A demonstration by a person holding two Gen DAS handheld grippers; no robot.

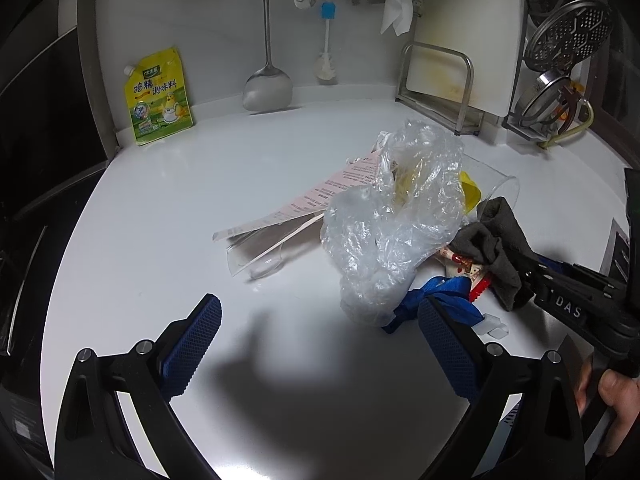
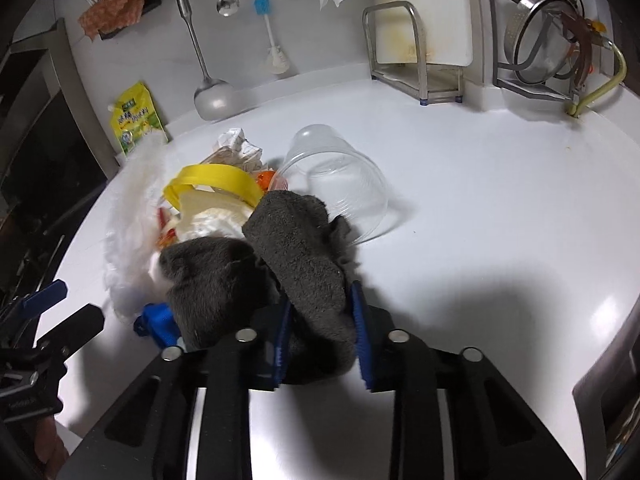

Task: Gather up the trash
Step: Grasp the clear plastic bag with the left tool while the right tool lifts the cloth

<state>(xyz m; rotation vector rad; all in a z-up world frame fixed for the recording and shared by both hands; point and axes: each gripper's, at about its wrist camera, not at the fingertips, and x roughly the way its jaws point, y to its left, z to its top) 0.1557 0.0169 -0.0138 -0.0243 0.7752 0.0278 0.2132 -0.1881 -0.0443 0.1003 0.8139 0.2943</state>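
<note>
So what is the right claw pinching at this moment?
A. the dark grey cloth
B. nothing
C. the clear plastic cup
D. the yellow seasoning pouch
A: in the right wrist view the right claw has its blue pads pressed against the dark grey cloth.

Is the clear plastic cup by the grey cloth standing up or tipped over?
Tipped over. The clear plastic cup lies on its side on the white counter, its open rim facing the camera.

The crumpled plastic bag (image 1: 394, 216) hides most of the yellow strip (image 1: 469, 194) and pink printed sheet (image 1: 320, 192); the grey cloth (image 2: 304, 252) covers the clear cup's (image 2: 340, 184) near rim.
</note>
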